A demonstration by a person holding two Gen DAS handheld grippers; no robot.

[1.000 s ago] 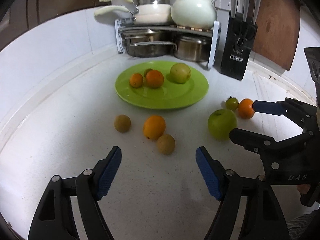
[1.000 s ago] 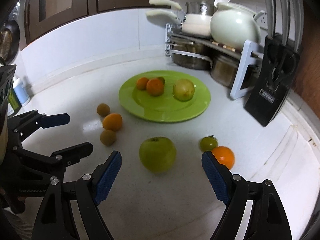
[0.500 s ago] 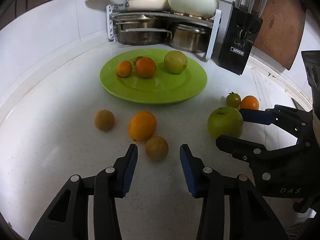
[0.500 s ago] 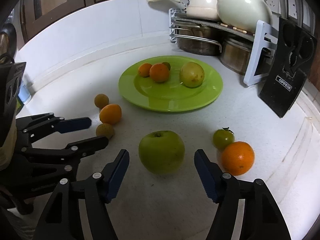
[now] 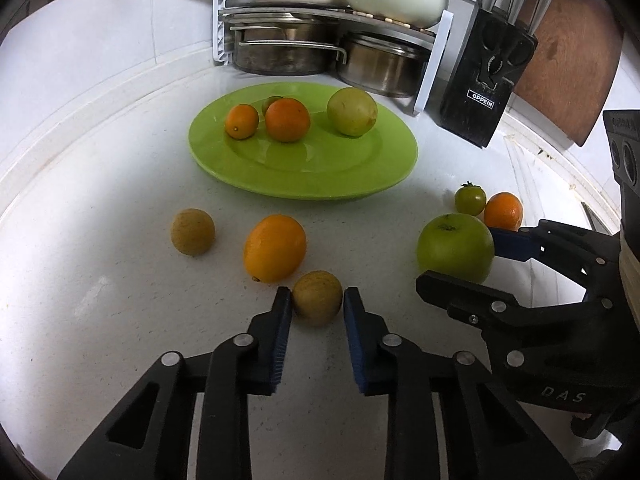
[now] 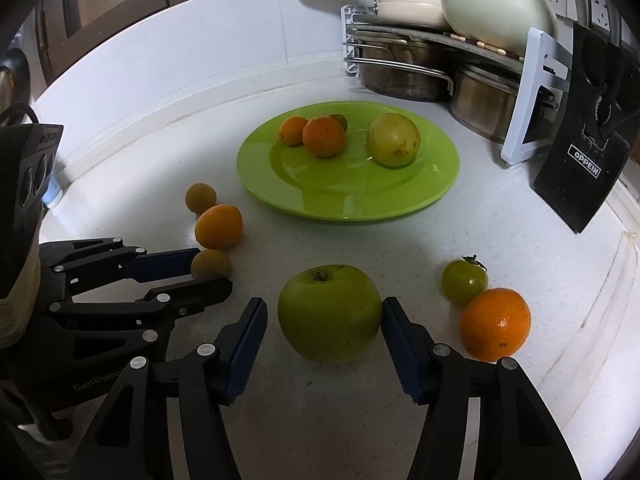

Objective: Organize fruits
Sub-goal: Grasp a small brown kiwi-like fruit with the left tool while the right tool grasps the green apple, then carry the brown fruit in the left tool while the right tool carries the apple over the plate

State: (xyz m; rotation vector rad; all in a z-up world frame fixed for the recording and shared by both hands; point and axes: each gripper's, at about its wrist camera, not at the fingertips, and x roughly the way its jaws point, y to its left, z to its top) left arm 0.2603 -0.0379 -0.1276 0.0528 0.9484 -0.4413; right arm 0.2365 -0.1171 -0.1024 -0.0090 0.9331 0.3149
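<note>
**On the white counter: two fruits bracketed by the grippers**

Between the blue pads of the left gripper a small brownish fruit is framed, resting on the counter; the pads sit right against its sides, but whether they actually press on it cannot be told. At 11 o'clock of that fruit, just beside it, a large orange is seen, and farther toward 10 o'clock a second brownish fruit lies apart.

The green apple is straddled by the right gripper: the right pad touches or nearly touches its flank, while a narrow gap is left at the left pad, so the jaws are spread and not clamped. At 3 o'clock of the apple a green tomato and a small orange are found touching each other.

At 12 o'clock of both fruits the green plate is placed, and on it two oranges, a partly hidden small green fruit and a yellow-green round fruit are carried. Beyond the plate a pot rack with steel pots is set, and at 2 o'clock a black knife block is stood.
</note>
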